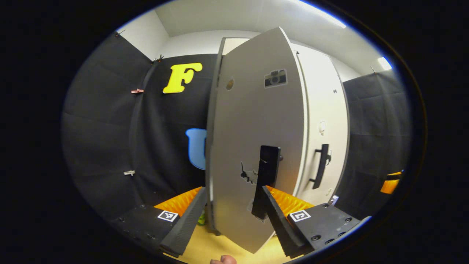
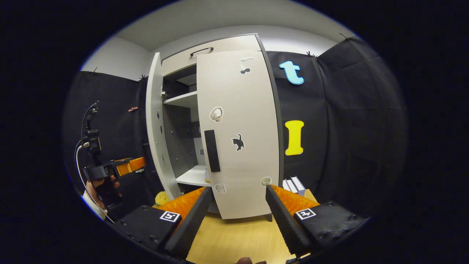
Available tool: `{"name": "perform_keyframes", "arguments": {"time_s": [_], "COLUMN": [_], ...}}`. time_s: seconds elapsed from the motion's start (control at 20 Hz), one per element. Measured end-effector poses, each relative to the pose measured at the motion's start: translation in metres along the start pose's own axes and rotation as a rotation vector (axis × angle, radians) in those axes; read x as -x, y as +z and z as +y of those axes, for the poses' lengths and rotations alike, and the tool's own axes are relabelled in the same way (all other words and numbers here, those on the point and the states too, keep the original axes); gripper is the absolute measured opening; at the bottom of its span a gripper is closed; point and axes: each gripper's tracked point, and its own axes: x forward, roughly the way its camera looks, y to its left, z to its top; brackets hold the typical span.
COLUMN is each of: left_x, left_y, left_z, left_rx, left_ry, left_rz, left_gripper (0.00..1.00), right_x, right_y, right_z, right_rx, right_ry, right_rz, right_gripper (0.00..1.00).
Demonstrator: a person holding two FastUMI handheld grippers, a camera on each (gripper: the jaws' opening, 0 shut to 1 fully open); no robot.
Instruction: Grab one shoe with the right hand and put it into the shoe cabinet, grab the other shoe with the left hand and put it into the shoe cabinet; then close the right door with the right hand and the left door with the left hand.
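The pale shoe cabinet (image 2: 220, 47) stands in front of me on a wooden surface. Its right door (image 2: 242, 132), with a black handle (image 2: 212, 150), lies flat against the front. The left door (image 2: 154, 128) hangs open, and white shelves (image 2: 190, 176) show through the gap. In the left gripper view the left door (image 1: 253, 121) is very close, and its black handle (image 1: 268, 176) is just above my left gripper (image 1: 232, 220). That gripper is open, with the door's lower part between its fingers. My right gripper (image 2: 234, 216) is open and empty before the right door. The shoes are hidden.
A hand holds the other gripper (image 2: 110, 170) at the left of the right gripper view, beside the open door. A small yellow-green object (image 2: 161, 198) lies low by that door. White boxes (image 2: 293, 185) stand right of the cabinet. The wooden surface (image 2: 231, 238) runs beneath the fingers.
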Motion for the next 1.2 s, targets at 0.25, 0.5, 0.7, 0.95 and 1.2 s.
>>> {"name": "perform_keyframes", "arguments": {"time_s": [0.25,0.5,0.7,0.95,1.2], "left_x": [0.013,0.032,0.051,0.071,0.082], "left_y": [0.0,0.003,0.006,0.011,0.01], "left_z": [-0.034,-0.048,-0.053,-0.051,-0.046], "left_rx": [-0.017,-0.013,-0.004,0.01,-0.011], "left_ry": [-0.043,-0.077,-0.099,-0.11,-0.101], "left_rz": [-0.001,-0.001,0.002,-0.005,-0.001], "left_gripper": [0.94,0.94,0.94,0.94,0.94], "right_x": [0.006,0.005,0.004,0.009,0.012], "right_y": [0.001,0.006,0.009,0.012,0.012], "right_z": [-0.009,-0.012,-0.006,0.006,0.019], "right_rx": [-0.012,-0.025,-0.025,0.012,0.063], "right_ry": [-0.023,-0.035,-0.032,-0.054,-0.087], "right_rz": [-0.005,-0.017,-0.027,-0.052,-0.069], "right_gripper": [0.98,0.98,0.98,0.98,0.98]}}
